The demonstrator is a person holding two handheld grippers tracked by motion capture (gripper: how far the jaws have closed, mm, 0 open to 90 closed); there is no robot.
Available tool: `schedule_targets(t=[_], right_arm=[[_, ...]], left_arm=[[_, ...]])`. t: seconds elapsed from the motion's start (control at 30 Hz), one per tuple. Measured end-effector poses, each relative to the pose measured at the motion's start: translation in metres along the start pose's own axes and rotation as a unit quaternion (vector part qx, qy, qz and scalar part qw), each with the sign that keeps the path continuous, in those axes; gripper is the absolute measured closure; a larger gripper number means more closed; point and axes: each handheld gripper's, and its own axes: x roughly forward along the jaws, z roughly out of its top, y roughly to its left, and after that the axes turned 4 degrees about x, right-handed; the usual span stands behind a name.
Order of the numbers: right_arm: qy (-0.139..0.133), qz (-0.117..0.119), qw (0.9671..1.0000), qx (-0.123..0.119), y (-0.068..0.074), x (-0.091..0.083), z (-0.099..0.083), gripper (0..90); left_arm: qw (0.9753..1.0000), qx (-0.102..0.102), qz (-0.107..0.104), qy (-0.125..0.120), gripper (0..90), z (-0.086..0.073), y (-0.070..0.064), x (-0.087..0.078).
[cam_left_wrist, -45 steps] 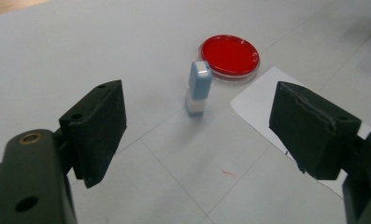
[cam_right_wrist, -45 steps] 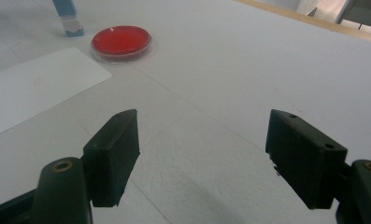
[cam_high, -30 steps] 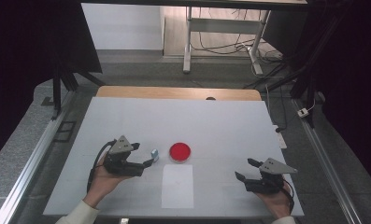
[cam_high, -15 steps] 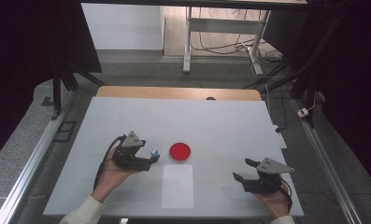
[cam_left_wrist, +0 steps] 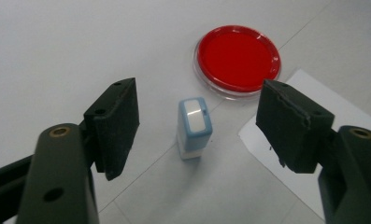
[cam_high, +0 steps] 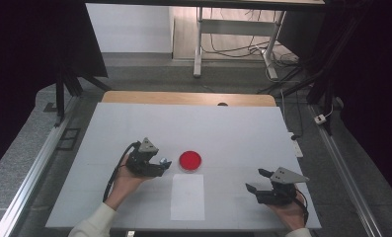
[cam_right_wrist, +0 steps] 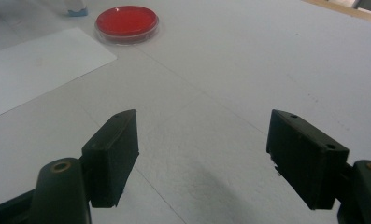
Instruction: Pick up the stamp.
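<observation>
Left gripper (cam_high: 160,164) in the high view sits at the left-middle of the white table (cam_high: 233,128), held in a hand (cam_high: 124,180) whose pale sleeve (cam_high: 92,224) comes in from the bottom edge; its jaws are spread and point rightward at a small blue-and-white stamp (cam_high: 164,161) that stands just at their tips. Just beyond the stamp lies a round red ink pad (cam_high: 190,160), and a blank sheet of paper (cam_high: 187,196) lies just below the pad toward the person, so nothing stands between the jaws and the stamp. Well apart at the lower right, the right gripper (cam_high: 256,181) rests in the other hand (cam_high: 287,212) with its jaws parted and nothing between them, pointing left across bare table. From the left gripper view, the left gripper (cam_left_wrist: 197,126) has its two black jaws wide apart with the stamp (cam_left_wrist: 194,127) standing upright on the table between them, touching neither; the ink pad (cam_left_wrist: 238,59) lies near behind it and a corner of the paper (cam_left_wrist: 286,161) reaches under the right-hand jaw. From the right gripper view, the right gripper (cam_right_wrist: 202,149) is open over bare table surface, with the paper (cam_right_wrist: 38,65) and the ink pad (cam_right_wrist: 127,22) far ahead at the upper left, and the base of the stamp (cam_right_wrist: 76,11) just past the pad at the top edge.
</observation>
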Motion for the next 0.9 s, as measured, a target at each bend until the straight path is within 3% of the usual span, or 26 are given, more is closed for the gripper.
schedule_targets(t=[0.9], right_arm=[[0.012, -0.005, 0.9998, -0.015, 0.003, 0.002, -0.002, 24.6]], left_arm=[[0.9999, 0.013, 0.006, 0.010, 59.9, -0.007, -0.003, 0.013]])
